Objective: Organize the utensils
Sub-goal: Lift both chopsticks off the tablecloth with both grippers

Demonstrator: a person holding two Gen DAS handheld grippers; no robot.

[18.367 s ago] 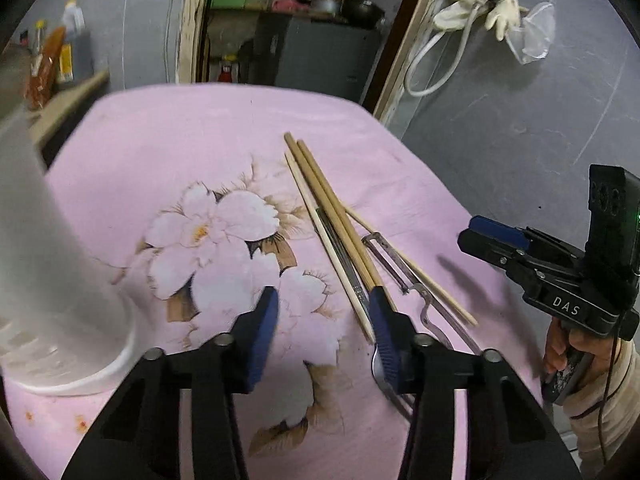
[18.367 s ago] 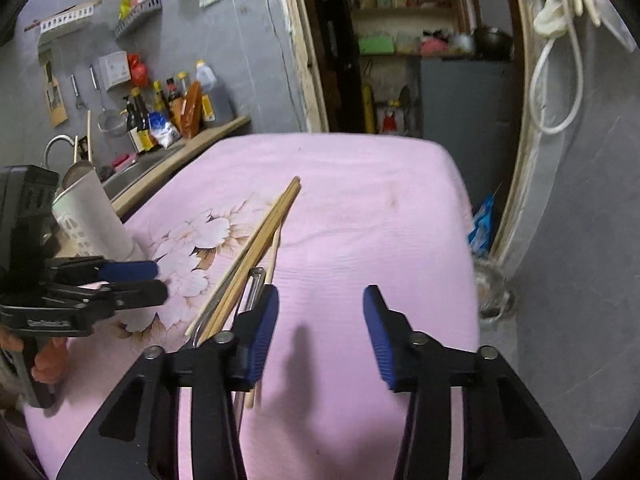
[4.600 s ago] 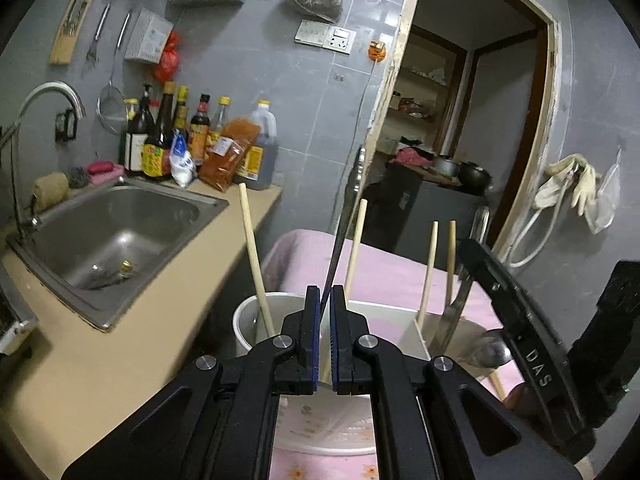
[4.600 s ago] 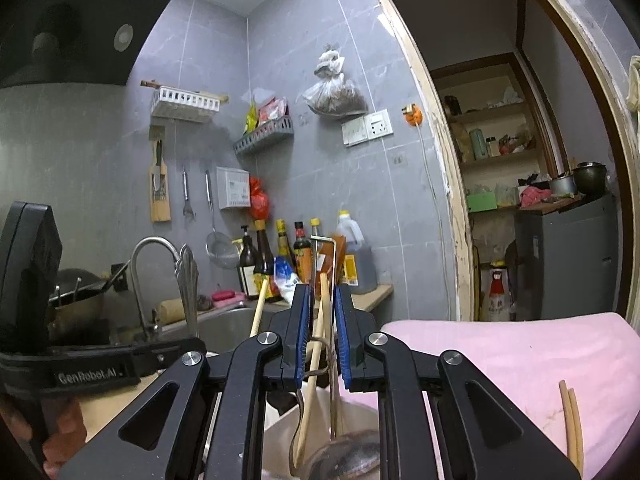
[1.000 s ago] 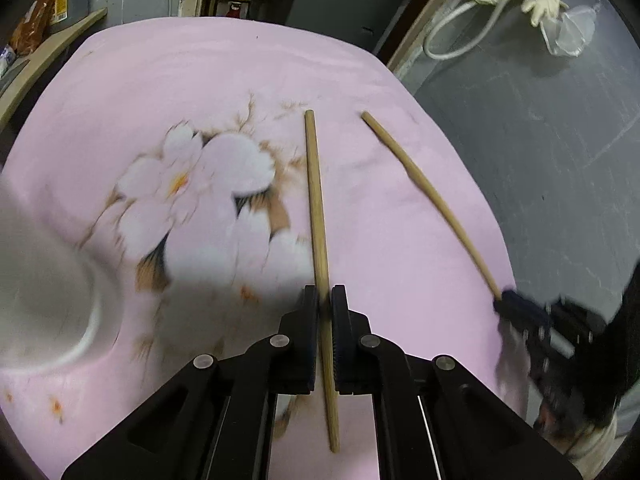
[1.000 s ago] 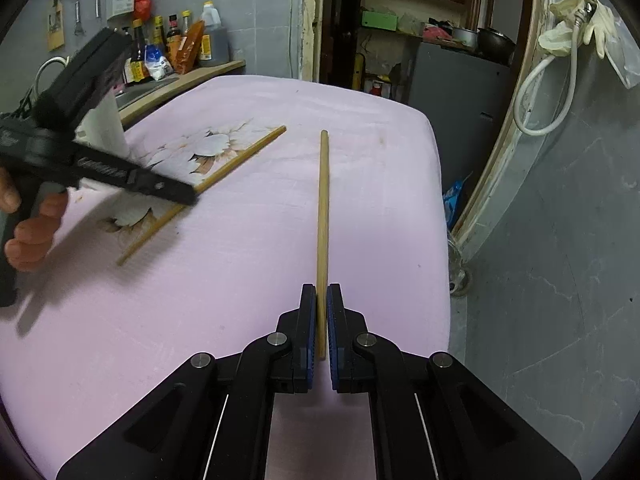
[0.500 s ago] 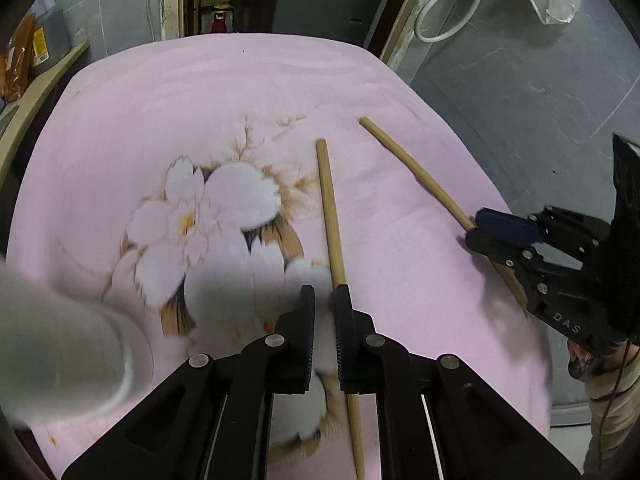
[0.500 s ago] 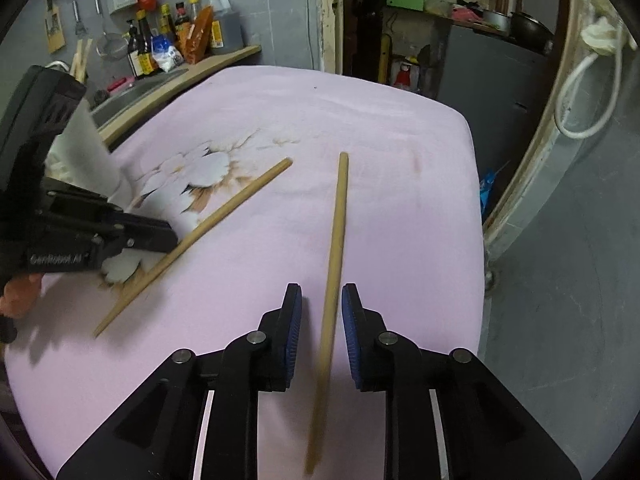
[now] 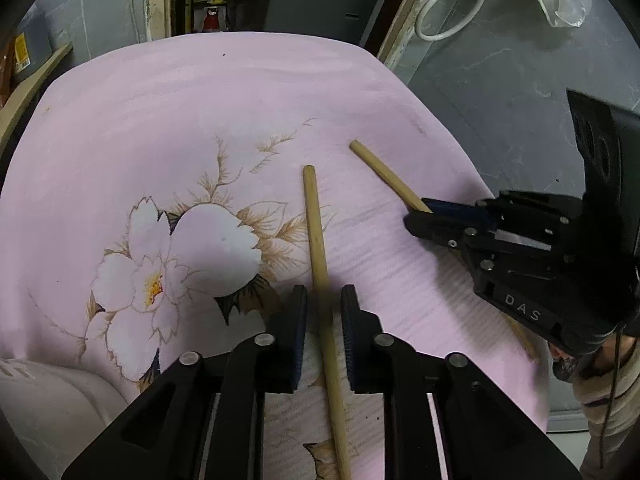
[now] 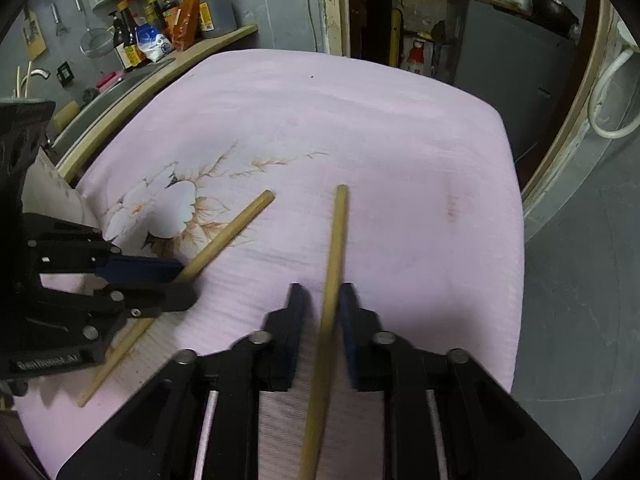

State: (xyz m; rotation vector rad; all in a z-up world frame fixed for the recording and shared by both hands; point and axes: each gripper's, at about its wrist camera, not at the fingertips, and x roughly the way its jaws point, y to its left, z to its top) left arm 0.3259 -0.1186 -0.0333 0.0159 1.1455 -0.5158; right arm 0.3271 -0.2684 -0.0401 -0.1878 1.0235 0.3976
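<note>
Two wooden chopsticks lie on the pink flowered cloth. In the left wrist view one chopstick [image 9: 316, 240] runs between the fingers of my left gripper [image 9: 323, 304], which is open a little and straddles it without touching. The other chopstick [image 9: 388, 176] lies to its right, under my right gripper [image 9: 416, 220]. In the right wrist view that chopstick [image 10: 335, 248] passes between my right gripper [image 10: 320, 300], also open a little. The left chopstick [image 10: 228, 232] and my left gripper [image 10: 180, 280] show at left. The white utensil holder [image 9: 44, 400] stands at the lower left.
The pink cloth [image 9: 200, 100] covers the table; its far and right edges drop off to a grey floor. A counter with sauce bottles [image 10: 168, 32] and a sink lies to the left. A dark cabinet [image 10: 520, 52] stands in the doorway behind the table.
Both grippers have opened from shut to slightly open around their chopsticks over the last second. The chopsticks lie on the cloth in both views, and both grippers sit lower and closer to them.
</note>
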